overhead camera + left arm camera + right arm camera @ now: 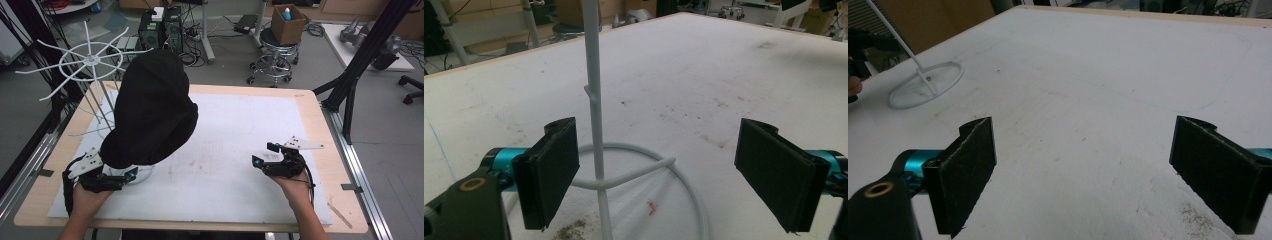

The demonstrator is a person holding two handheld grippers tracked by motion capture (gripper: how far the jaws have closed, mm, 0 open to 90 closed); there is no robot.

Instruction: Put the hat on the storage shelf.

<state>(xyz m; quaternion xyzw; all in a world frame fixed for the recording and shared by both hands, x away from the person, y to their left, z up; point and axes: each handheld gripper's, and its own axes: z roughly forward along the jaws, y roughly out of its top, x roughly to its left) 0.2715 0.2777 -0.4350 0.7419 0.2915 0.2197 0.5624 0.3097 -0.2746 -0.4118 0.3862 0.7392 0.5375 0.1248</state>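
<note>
Black hat draped over white wire stand, both claws wide, empty.

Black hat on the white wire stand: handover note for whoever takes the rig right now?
Left hand-held gripper: open, jaws either side of the white wire stand's upright post, just above its round base ring; pads not touching it.
Right hand-held gripper: open, nothing between its jaws, low over the white table mat at the right.
Black fabric hat: sits draped over the stand's top, at the left of the mat.
Done: hat appears to be on the stand.
Left: probably just steadying or releasing the stand; cannot tell more.
</note>
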